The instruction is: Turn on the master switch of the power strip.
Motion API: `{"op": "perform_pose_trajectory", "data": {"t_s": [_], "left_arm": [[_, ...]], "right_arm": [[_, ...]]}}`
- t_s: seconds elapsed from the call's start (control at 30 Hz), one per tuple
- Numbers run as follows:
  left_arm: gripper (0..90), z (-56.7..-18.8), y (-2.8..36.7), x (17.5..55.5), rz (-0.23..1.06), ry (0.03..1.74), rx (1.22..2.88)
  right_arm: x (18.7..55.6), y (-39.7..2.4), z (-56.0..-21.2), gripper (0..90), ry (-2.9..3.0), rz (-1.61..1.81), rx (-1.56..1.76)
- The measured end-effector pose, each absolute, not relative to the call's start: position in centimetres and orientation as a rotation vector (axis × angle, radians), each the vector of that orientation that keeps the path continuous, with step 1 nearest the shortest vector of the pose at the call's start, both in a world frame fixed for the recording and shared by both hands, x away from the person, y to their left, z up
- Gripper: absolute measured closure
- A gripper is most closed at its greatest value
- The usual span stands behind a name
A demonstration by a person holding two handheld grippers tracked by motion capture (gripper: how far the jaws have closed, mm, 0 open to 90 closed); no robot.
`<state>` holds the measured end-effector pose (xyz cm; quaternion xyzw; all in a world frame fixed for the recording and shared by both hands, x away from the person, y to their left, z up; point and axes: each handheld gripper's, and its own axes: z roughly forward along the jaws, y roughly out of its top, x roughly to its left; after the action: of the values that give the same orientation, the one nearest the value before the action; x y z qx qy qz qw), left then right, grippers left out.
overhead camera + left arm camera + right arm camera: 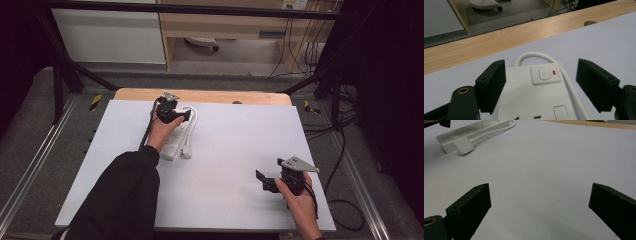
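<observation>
A white power strip (174, 142) lies at the back left of the white table top (230, 145). Its cable (193, 119) loops around the far end and its plug (186, 151) rests beside it. My left gripper (176, 119) hovers over the strip's far end. In the left gripper view, the jaws of the left gripper (540, 72) straddle the strip (531, 100) near its switch (544, 74) and red light (553, 72). A gap shows at the right jaw, so it is open. My right gripper (267, 172) rests open near the front right, and its jaws (539, 187) hold nothing.
A wooden strip (200, 95) with a round hole (589, 23) borders the table's far edge. Black frame bars and cables stand around the table. In the right gripper view the power strip (474, 131) and plug (463, 145) lie far off at the upper left.
</observation>
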<state>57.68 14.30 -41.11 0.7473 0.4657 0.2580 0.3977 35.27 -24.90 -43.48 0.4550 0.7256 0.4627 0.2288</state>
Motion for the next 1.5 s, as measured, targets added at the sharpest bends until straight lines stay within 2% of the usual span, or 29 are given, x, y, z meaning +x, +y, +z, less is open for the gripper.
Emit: {"op": "perform_pose_trajectory", "data": {"t_s": [0.13, 0.23, 0.53, 0.97, 1.17, 1.27, 1.5], "left_arm": [[30.0, -41.2, 14.4, 57.7, 0.645, 1.187, 1.899], [39.1, -41.1, 14.4, 57.8, 0.647, 1.189, 1.894], [54.6, -40.7, 13.7, 57.8, 0.615, 1.17, 1.908], [72.9, -41.2, 13.9, 58.1, 0.555, 1.165, 1.915], [81.1, -41.5, 14.2, 58.7, 0.548, 1.172, 1.915], [86.7, -41.2, 14.2, 58.9, 0.584, 1.148, 1.928], [89.9, -40.6, 13.4, 59.3, 0.579, 1.122, 1.938]], "right_arm": [[35.2, -24.9, -43.4, 4.5, 1.998, 1.274, 1.249], [35.3, -24.8, -43.5, 4.3, 1.997, 1.269, 1.25], [35.3, -24.7, -43.3, 4.2, 2.009, 1.272, 1.242], [35.4, -24.5, -43.3, 4.0, 2.026, 1.267, 1.222], [35.4, -24.6, -43.2, 3.9, 1.997, 1.288, 1.241], [35.6, -24.8, -43.3, 4.2, 2.008, 1.28, 1.243], [35.7, -24.7, -43.3, 4.2, 2.012, 1.28, 1.238]]}}
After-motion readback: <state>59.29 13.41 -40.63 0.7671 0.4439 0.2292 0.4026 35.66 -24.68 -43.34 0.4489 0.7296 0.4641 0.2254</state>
